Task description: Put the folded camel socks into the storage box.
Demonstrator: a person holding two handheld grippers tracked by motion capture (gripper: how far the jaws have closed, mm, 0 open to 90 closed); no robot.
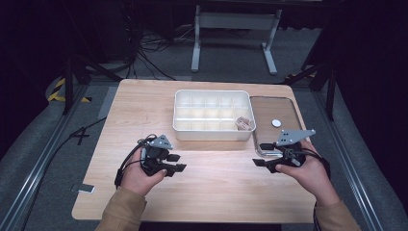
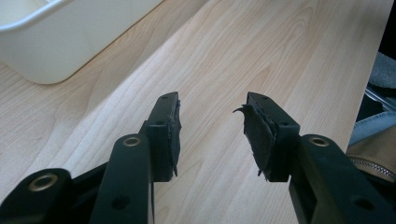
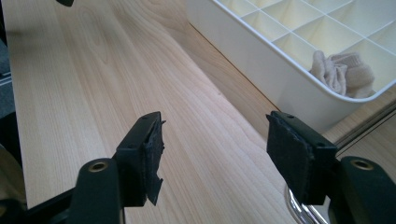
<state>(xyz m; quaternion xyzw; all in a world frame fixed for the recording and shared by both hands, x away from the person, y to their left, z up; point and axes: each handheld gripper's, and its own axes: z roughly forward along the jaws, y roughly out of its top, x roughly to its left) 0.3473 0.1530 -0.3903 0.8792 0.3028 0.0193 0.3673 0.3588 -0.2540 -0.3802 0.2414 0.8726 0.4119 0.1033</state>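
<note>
A white box (image 1: pixel 211 132) divided into several compartments stands at the middle of the wooden table (image 1: pixel 207 187); its near right compartment holds a beige rolled cloth (image 1: pixel 244 123) (image 3: pixel 343 74). To its right lies a metal tray (image 1: pixel 288 113) with a small white disc (image 1: pixel 276 122) on it. My left gripper (image 1: pixel 175 162) (image 2: pixel 210 123) is open over bare wood in front of the box's left part. My right gripper (image 1: pixel 262 155) (image 3: pixel 217 147) is open too, beside the box's near right corner (image 3: pixel 322 114) and over the tray's near edge, nothing between its jaws.
Bare wood runs from the box to the table's near edge between the two hands. Beyond the table's far edge stand a white frame (image 1: pixel 235 36) and loose cables (image 1: pixel 144 53) on the floor. A small grey tag (image 1: pixel 85 188) lies at the left edge.
</note>
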